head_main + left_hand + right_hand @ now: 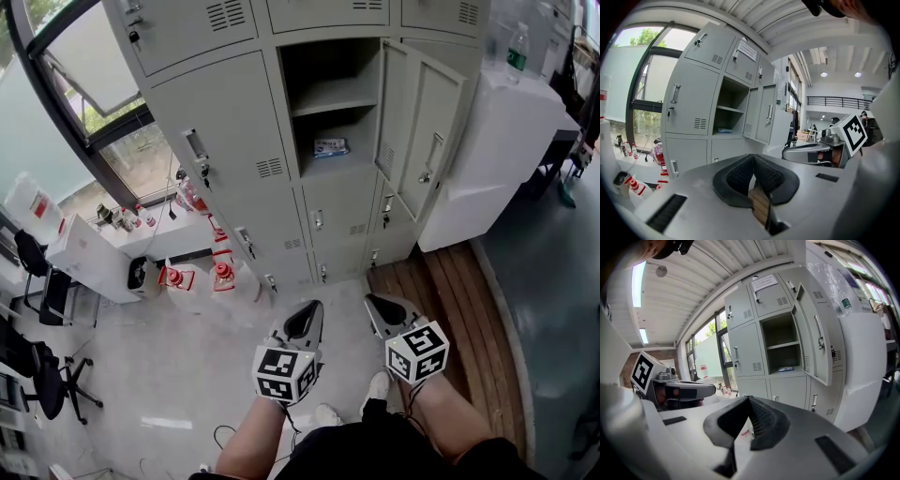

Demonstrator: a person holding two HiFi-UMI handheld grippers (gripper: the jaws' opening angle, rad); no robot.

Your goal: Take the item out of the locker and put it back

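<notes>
Jaws: left gripper (305, 322), right gripper (382, 309) clenched, empty.
Risk: packet (331, 147) shoved deeper into locker (319, 66).
Cause: reaching in with tips unopened.

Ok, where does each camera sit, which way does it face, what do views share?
Head view: on the person's head, looking steeply down at the locker; shows arms, shoes, left hand-held gripper, right hand-held gripper.
Left gripper view: on the left hand-held gripper, facing the locker along shut jaws; the right one shows at right.
Right gripper view: on the right hand-held gripper, facing the locker; the left one at left.
Shared: all show the open locker with the item inside.
</notes>
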